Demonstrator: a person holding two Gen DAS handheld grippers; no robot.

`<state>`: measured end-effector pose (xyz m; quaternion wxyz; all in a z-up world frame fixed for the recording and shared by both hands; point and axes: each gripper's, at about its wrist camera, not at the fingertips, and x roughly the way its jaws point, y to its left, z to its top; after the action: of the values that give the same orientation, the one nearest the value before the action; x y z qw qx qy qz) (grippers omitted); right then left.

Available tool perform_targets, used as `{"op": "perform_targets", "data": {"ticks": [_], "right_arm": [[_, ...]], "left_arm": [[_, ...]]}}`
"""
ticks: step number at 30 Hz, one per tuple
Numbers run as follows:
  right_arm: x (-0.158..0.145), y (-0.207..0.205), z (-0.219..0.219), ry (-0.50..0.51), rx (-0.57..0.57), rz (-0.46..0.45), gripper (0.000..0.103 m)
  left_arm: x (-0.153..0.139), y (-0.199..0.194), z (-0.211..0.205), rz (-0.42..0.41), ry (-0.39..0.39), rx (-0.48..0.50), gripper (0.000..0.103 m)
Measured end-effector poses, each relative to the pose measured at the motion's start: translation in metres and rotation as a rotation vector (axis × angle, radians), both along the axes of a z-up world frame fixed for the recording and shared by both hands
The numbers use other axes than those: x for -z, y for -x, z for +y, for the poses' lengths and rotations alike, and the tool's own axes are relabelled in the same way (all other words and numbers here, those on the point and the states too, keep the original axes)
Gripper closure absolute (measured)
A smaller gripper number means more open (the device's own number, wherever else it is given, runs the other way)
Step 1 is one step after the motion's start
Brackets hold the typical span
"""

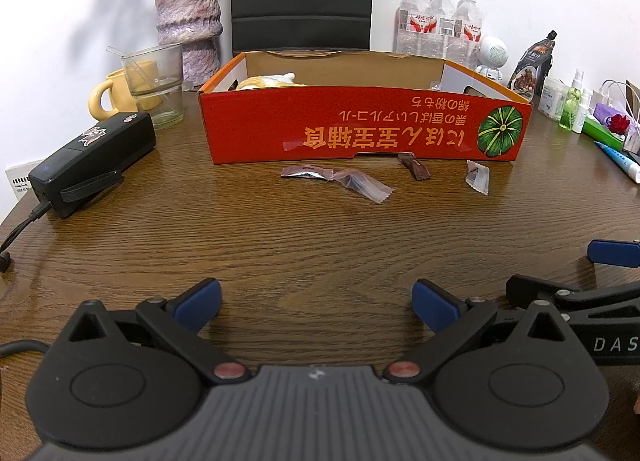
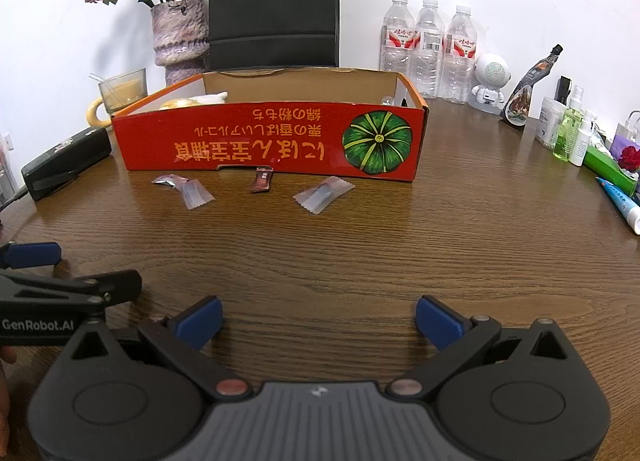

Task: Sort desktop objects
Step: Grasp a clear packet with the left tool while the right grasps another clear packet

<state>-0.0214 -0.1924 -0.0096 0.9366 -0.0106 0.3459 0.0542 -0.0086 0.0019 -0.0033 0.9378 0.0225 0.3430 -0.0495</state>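
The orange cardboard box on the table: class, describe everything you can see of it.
The orange cardboard box is a shallow, open-topped tray with plain brown inner walls. Its front wall carries upside-down yellow script and a green pumpkin picture. It rests flat on the wooden table, holding something pale and yellowish at its left end. Four small wrappers lie just before it; whether any touches it is unclear.

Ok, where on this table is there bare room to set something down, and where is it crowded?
The widest bare wood lies between the two open grippers, left gripper and right gripper, and the candy wrappers in front of the red box. It is crowded on the right edge around the green bottle, and on the left by the black case and glass cup.
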Motion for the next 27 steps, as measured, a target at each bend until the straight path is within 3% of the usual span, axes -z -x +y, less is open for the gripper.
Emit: {"op": "perform_targets", "data": {"ticks": [3, 6, 7, 9, 12, 14, 17, 19, 21, 25, 27], "right_arm": [[0.0, -0.001, 0.0, 0.0, -0.018, 0.001, 0.0], [-0.004, -0.009, -0.005, 0.003, -0.065, 0.009, 0.002], [-0.008, -0.016, -0.008, -0.003, -0.063, 0.007, 0.007], [-0.019, -0.031, -0.016, -0.039, -0.034, -0.011, 0.014], [-0.027, -0.056, -0.022, -0.089, -0.007, -0.023, 0.018], [-0.027, -0.074, -0.022, -0.092, 0.006, -0.009, 0.029], [-0.024, -0.092, -0.018, -0.104, 0.026, 0.013, 0.03], [-0.019, -0.102, -0.014, -0.107, 0.037, 0.028, 0.036], [-0.013, -0.108, -0.009, -0.107, 0.039, 0.038, 0.046], [-0.008, -0.105, -0.004, -0.076, 0.029, 0.015, 0.057], [-0.007, -0.101, -0.006, -0.068, 0.017, 0.001, 0.073]], "left_arm": [[-0.004, -0.005, 0.003, 0.023, 0.02, -0.002, 0.0], [-0.021, -0.024, 0.012, 0.025, 0.149, -0.008, 0.0], [-0.027, -0.031, 0.015, 0.019, 0.193, -0.009, 0.0], [-0.033, -0.052, 0.009, -0.005, 0.201, -0.006, 0.002], [-0.031, -0.082, -0.006, 0.024, 0.174, -0.016, 0.026], [-0.027, -0.094, -0.013, 0.046, 0.159, -0.027, 0.031], [-0.022, -0.1, -0.015, 0.059, 0.151, -0.036, 0.04], [-0.019, -0.104, -0.016, 0.068, 0.146, -0.043, 0.053], [-0.016, -0.107, -0.017, 0.076, 0.14, -0.049, 0.061], [-0.014, -0.105, -0.016, 0.08, 0.134, -0.03, 0.073], [-0.014, -0.101, -0.017, 0.075, 0.123, -0.006, 0.076]]}}
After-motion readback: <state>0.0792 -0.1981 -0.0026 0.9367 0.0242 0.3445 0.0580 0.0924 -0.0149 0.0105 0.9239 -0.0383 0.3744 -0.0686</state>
